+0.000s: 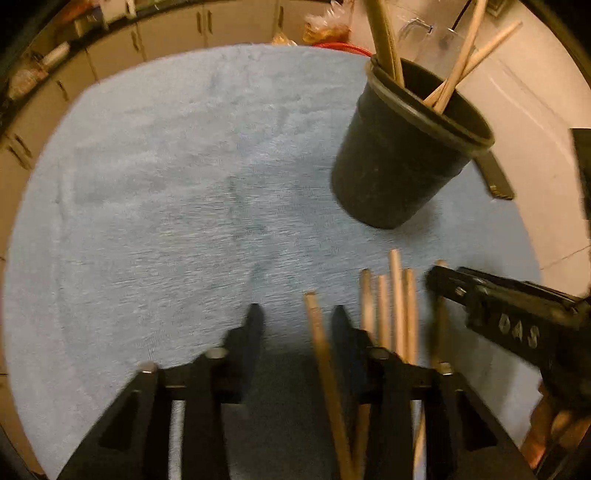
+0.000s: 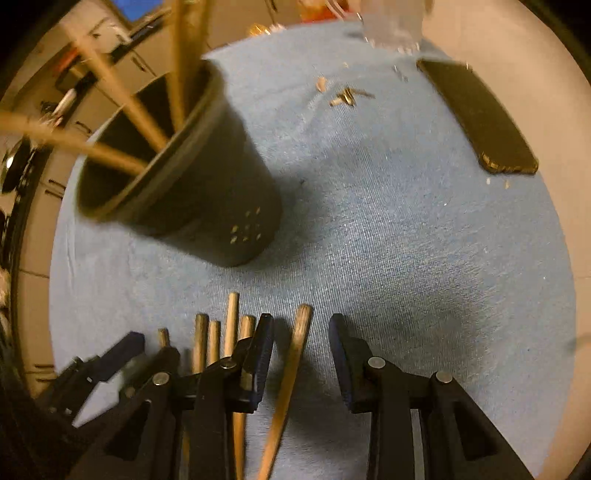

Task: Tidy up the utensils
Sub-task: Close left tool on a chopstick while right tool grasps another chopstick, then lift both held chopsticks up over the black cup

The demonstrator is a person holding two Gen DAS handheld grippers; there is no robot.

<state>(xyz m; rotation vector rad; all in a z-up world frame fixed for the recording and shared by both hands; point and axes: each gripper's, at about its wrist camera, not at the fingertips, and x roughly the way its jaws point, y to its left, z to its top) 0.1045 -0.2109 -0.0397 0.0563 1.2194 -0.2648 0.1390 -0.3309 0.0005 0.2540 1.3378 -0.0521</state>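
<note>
A black utensil cup stands on the blue cloth with several wooden sticks in it; it also shows in the right wrist view. Several loose wooden sticks lie on the cloth in front of it. My left gripper is open; one stick lies between its fingers. My right gripper is open, with one stick lying between its fingers and the other sticks to its left. The right gripper's finger shows at the right of the left wrist view.
A flat black object lies at the cloth's far right edge. Small scraps lie on the cloth beyond the cup. A clear glass item stands at the back. Cabinets line the far left.
</note>
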